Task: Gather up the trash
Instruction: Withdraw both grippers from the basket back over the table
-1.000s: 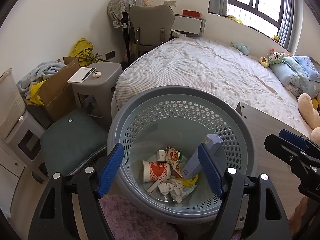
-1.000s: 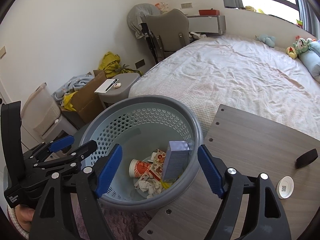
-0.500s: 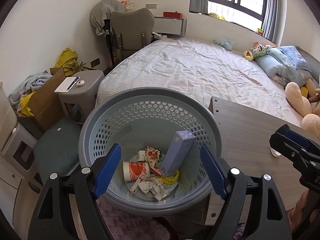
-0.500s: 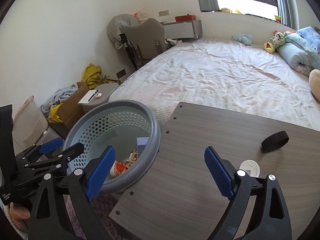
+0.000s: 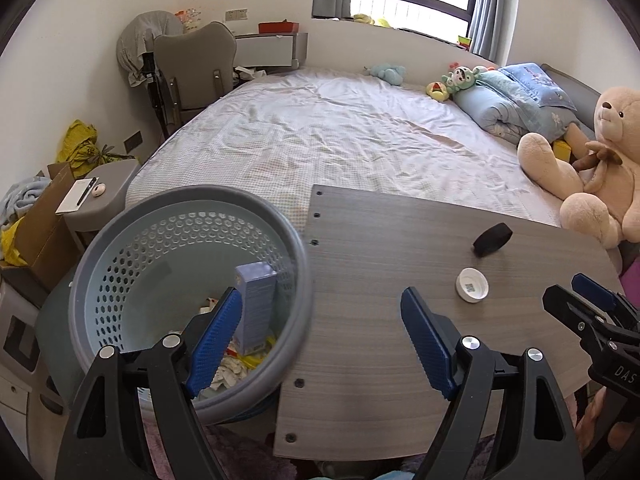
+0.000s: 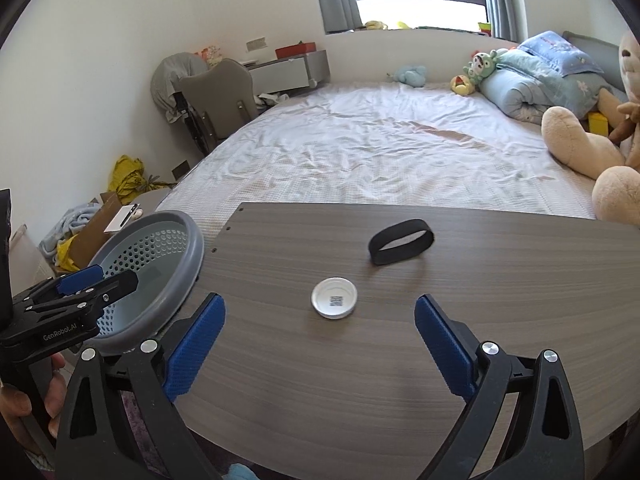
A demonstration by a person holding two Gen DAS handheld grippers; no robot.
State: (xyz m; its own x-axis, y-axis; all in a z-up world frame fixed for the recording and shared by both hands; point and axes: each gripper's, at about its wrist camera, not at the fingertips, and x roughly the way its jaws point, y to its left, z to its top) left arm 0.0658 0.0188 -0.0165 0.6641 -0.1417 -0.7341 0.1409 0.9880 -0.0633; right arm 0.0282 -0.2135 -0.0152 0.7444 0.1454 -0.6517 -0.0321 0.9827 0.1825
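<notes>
A grey-rimmed, pale blue perforated trash basket (image 5: 100, 264) stands left of a wooden table (image 5: 380, 264); it also shows in the right wrist view (image 6: 192, 240). Inside lie a lilac carton (image 5: 256, 304) and crumpled paper (image 5: 232, 368). On the table sit a white round lid (image 6: 334, 298) (image 5: 472, 285) and a black band (image 6: 401, 241) (image 5: 493, 239). My left gripper (image 5: 320, 340) is open and empty over the table's left edge beside the basket. My right gripper (image 6: 320, 340) is open and empty, just short of the lid.
A bed (image 5: 340, 132) lies beyond the table, with soft toys and a large teddy bear (image 5: 592, 168) at the right. A chair (image 5: 192, 68), a grey stool (image 5: 104, 196) and a cardboard box (image 5: 44, 216) stand at the left.
Both grippers have swung right, away from above the basket and toward the table. The lid and band have come in front of the right gripper. Both stay open.
</notes>
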